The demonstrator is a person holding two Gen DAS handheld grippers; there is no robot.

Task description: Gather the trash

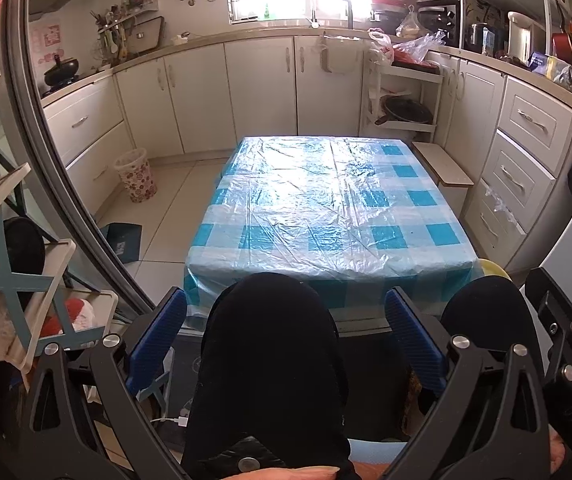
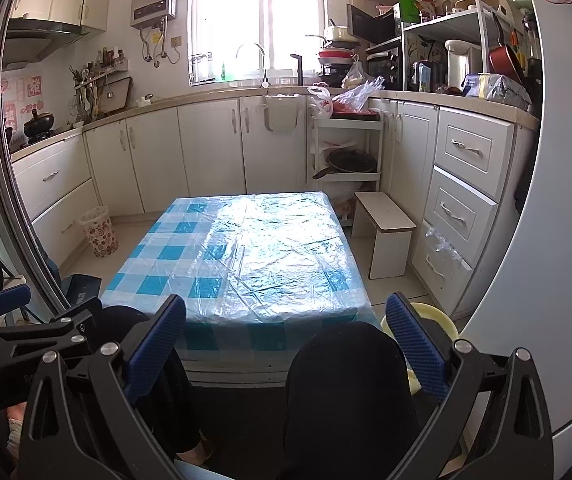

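A low table (image 1: 326,200) (image 2: 253,248) stands straight ahead, under a blue checked cloth and a clear plastic sheet; I see nothing lying on its top. A flower-patterned waste basket (image 1: 135,176) (image 2: 99,231) stands on the floor to its left, by the cabinets. My left gripper (image 1: 286,304) is open over a person's black-clad knee (image 1: 269,340), holding nothing. My right gripper (image 2: 286,308) is open too, above the other knee (image 2: 346,380), short of the table's near edge.
White cabinets ring the room. A small white stool (image 1: 444,168) (image 2: 386,224) stands right of the table, and a yellow round object (image 2: 438,320) sits by its near right corner. A dark blue dustpan (image 1: 123,240) lies on the floor at left. A dark door frame (image 1: 69,184) runs down the left.
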